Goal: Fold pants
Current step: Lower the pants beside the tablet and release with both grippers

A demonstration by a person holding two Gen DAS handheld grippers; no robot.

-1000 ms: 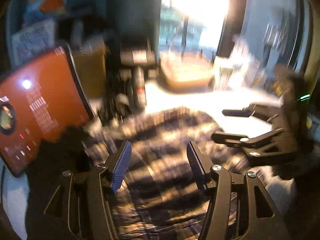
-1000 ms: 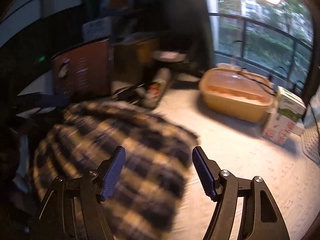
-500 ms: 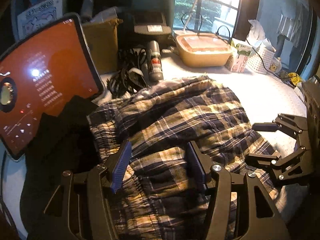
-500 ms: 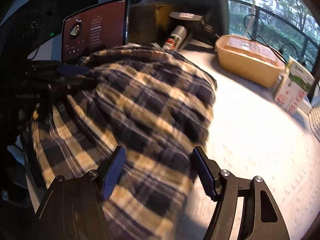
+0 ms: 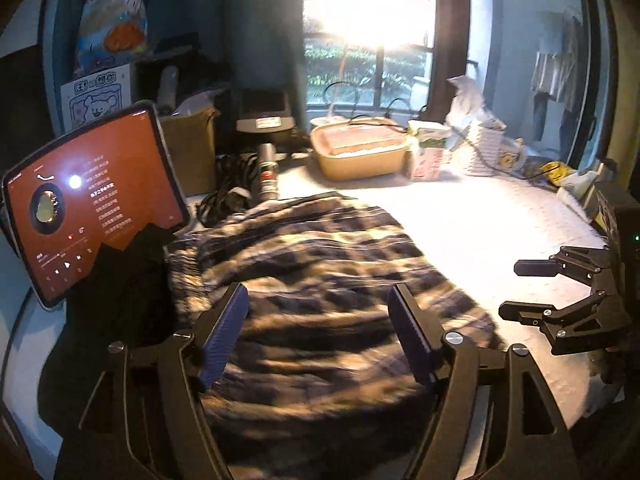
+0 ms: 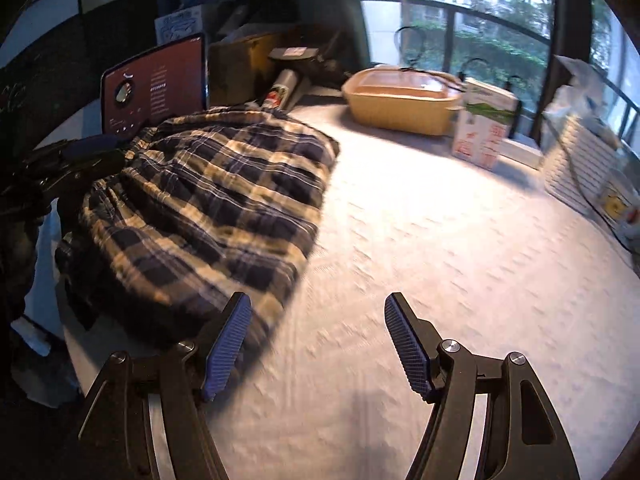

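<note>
Left claw widened, lidded tub contents unclear

Pants: navy-and-cream plaid. Tablet screen, left of frame: orange-red. Tub: tan. Gripper pads: blue.

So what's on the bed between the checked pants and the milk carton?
Nothing. In the right wrist view, only bare white bedcover lies between the pants and the carton.
</note>
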